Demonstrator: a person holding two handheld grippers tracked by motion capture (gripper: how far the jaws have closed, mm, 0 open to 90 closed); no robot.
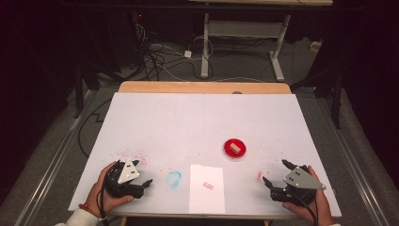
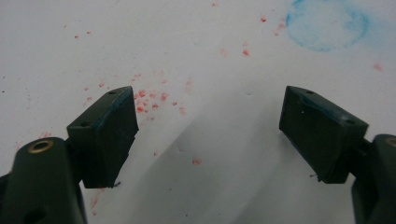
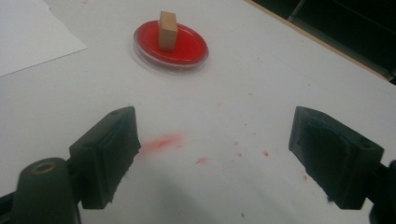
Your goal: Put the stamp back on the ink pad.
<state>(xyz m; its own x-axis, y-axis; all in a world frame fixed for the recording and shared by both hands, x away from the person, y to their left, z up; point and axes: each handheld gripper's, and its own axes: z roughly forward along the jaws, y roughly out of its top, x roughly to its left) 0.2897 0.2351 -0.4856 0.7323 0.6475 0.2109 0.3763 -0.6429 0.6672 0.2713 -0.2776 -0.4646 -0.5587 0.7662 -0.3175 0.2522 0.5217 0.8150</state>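
Wooden block (image 1: 235,149) in red dish (image 1: 227,143) mid-tabletop, red-stamped paper (image 1: 207,188) at near edge, writing unreadable, left gripper (image 1: 144,184) and right gripper (image 1: 274,173) both spread, empty.

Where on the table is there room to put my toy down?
The far half of the table, beyond the red ink dish holding the wooden block, is bare. The near edge is crowded: left hand-held gripper, blue stain, paper sheet, right hand-held gripper.
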